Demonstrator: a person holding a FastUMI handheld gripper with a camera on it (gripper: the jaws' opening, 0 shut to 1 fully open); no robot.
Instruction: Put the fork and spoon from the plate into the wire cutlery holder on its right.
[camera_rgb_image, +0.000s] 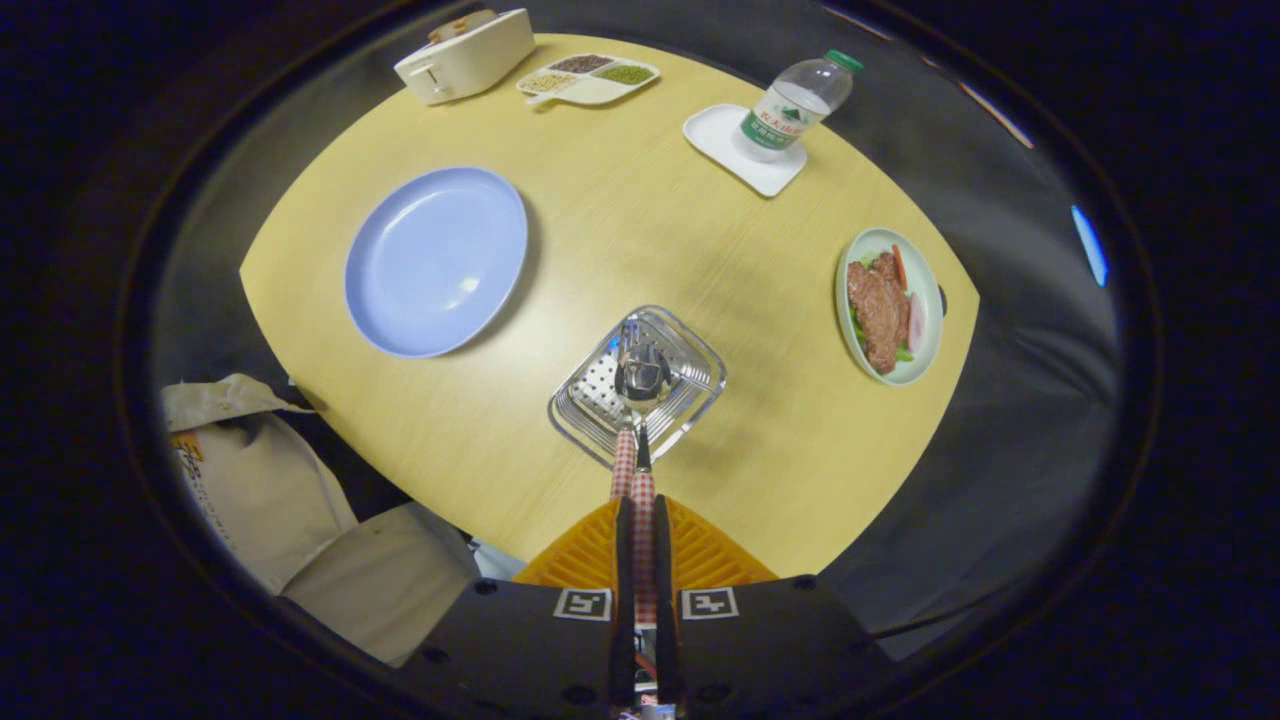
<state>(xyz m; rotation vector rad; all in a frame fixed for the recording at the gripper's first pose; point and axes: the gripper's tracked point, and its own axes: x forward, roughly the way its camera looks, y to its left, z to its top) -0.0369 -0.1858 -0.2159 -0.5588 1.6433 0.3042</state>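
Far left, lower part of the frame, there's a person's pale sleeve (260, 480) hanging past the edge of the round wooden table (700, 250). Moving right, the blue plate (436, 260) sits left of centre with nothing on it, and above it in the upper left are a white toaster (467, 55) and a divided snack tray (588, 78). Bottom centre is the gripper (643, 515), fingers pinched nearly together on a red-checked handle that pokes out ahead of them; that's the spoon (640, 400), its bowl down inside the wire cutlery holder (637, 385), which sits right of the plate, just beyond the fingertips. A second thin dark handle runs alongside (fork maybe, can't tell for sure). Upper right of centre, a water bottle (797, 103) stands on a white square tray (745, 148). Far right, well clear of the holder, a green plate of meat and veg (889, 305).
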